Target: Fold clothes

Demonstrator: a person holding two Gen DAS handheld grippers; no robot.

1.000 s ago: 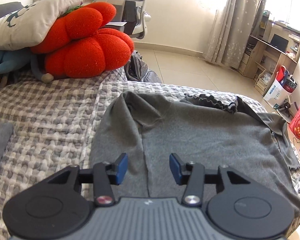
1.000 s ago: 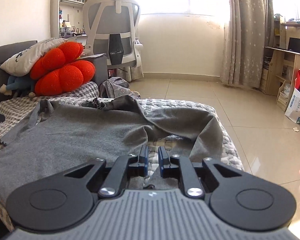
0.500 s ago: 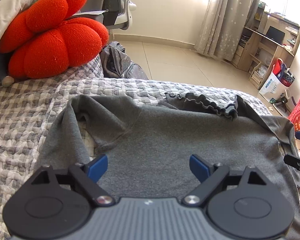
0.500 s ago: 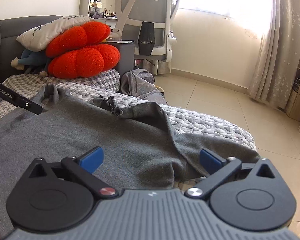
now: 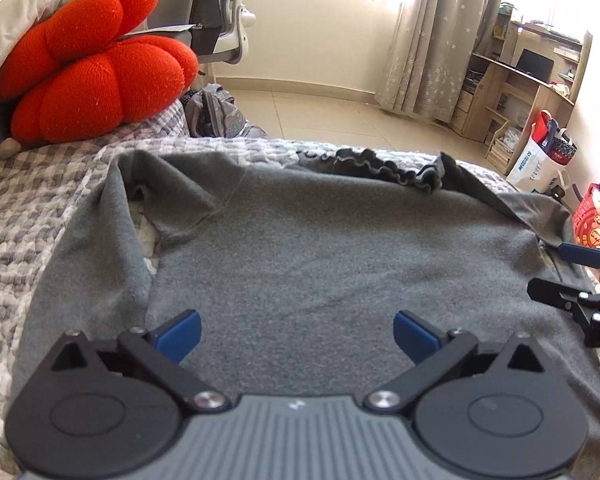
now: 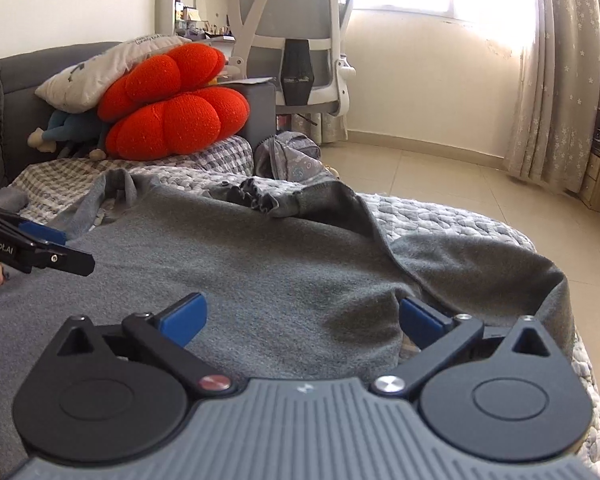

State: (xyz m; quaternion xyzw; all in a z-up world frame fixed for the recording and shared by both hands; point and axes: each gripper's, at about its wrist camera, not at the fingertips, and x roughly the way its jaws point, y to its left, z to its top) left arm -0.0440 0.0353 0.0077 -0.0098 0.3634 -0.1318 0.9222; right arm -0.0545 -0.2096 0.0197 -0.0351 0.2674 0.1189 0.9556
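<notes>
left hand-held gripper (image 5: 296, 330): jaws opening, empty | right hand-held gripper (image 6: 302, 320): narrow earlier, now wide, empty | fuzzy grey sweater (image 5: 340, 248), ruffled collar, on quilted bed (image 5: 28, 200)

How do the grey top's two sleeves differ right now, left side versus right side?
The left-side sleeve runs narrow and close along the grey top; the right-side sleeve fans out wider. The left-side sleeve lies well in on the bed cover; the right-side sleeve reaches its floor-side edge. Both are grey, and neither is folded across the body yet.
</notes>
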